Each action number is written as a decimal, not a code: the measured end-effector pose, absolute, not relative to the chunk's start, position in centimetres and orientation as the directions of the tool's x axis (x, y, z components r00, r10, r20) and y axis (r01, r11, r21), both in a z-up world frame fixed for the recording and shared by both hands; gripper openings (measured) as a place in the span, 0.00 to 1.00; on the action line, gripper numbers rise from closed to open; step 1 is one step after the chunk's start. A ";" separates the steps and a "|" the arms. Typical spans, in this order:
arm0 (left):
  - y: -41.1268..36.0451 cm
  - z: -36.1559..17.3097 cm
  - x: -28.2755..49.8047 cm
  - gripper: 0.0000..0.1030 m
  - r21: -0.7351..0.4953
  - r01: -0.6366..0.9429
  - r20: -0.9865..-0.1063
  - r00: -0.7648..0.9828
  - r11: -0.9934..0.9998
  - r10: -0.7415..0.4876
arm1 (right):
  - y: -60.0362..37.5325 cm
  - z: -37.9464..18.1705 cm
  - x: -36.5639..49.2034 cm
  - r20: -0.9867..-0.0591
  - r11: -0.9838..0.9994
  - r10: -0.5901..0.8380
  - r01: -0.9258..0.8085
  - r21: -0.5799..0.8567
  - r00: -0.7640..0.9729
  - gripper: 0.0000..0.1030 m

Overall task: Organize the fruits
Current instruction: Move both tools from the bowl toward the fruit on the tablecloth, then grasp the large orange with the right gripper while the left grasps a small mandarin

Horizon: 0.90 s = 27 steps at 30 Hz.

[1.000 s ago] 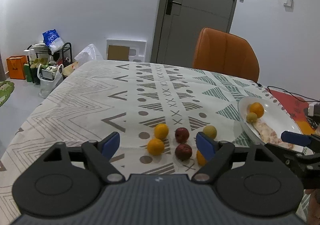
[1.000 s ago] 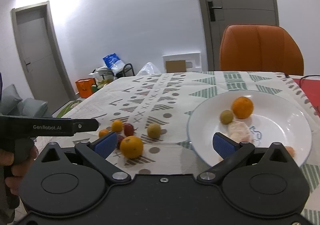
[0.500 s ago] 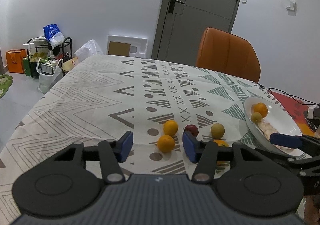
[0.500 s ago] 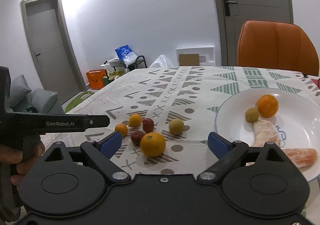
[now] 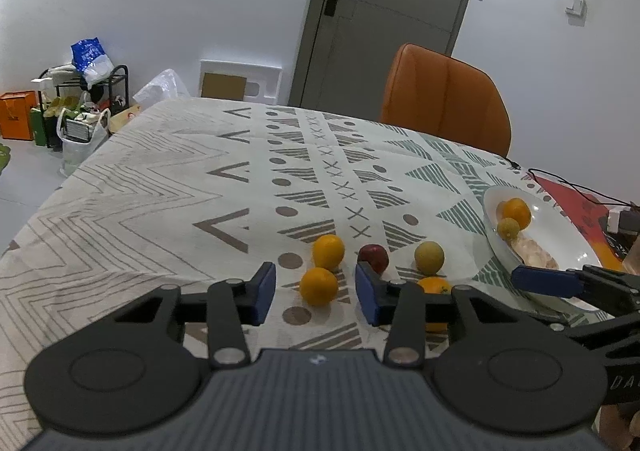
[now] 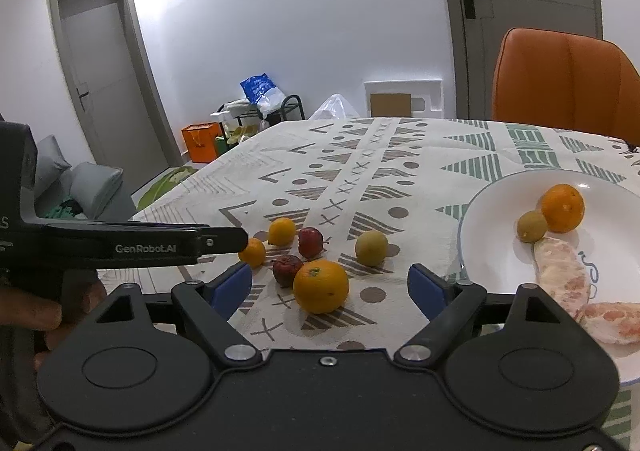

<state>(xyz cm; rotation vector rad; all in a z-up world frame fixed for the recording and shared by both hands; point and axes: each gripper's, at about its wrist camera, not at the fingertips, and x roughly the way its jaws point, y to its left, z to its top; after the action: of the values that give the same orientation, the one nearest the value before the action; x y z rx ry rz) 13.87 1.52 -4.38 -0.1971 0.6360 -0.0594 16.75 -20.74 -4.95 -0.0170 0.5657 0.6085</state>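
Observation:
Several loose fruits lie on the patterned tablecloth (image 5: 160, 211). My left gripper (image 5: 316, 291) hovers low over them, its jaws closing either side of a small orange (image 5: 319, 285) without touching it. A second small orange (image 5: 328, 251), a red fruit (image 5: 373, 257) and a yellow-green fruit (image 5: 429, 257) sit just beyond. My right gripper (image 6: 330, 285) is closing too, with a big orange (image 6: 321, 285) between its pads and gaps on both sides. The white plate (image 6: 472, 211) at the right holds an orange (image 6: 563, 207), a small green fruit (image 6: 532, 225) and peeled segments (image 6: 562, 279).
An orange chair (image 5: 444, 99) stands at the table's far side before a grey door (image 5: 384, 11). A red mat with cables (image 5: 576, 195) lies right of the plate. A hand (image 6: 32, 311) holds the left gripper. Bags and a rack (image 5: 76, 107) crowd the floor at left.
The left jaws have narrowed a lot, now framing the near small orange. The right gripper has swung left from the plate to the big orange, its jaws narrowing a little.

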 end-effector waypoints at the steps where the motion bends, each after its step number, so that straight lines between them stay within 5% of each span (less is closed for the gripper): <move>1: 1.4 -4.5 14.0 0.41 -0.203 -0.002 -0.586 0.802 0.979 -0.119 | -20.7 -5.0 16.8 -0.510 0.824 0.537 -0.547 0.146 0.672 0.81; 7: 1.2 -5.3 14.7 0.38 -0.209 0.001 -0.599 0.791 0.978 -0.129 | -20.2 -5.2 17.3 -0.528 0.818 0.539 -0.558 0.140 0.656 0.77; 13: 1.2 -6.1 15.6 0.22 -0.216 0.000 -0.616 0.776 0.976 -0.136 | -19.8 -5.1 17.7 -0.536 0.813 0.538 -0.568 0.127 0.650 0.76; 27: 2.1 -4.8 14.4 0.22 -0.210 -0.009 -0.586 0.801 0.978 -0.119 | -18.6 -5.8 18.2 -0.564 0.799 0.547 -0.586 0.132 0.619 0.67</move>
<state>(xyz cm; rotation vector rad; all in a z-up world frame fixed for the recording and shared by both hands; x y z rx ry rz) 14.43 2.09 -4.79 -0.2076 0.6396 -0.0591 18.24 -18.57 -5.79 -0.0674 0.6258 0.6520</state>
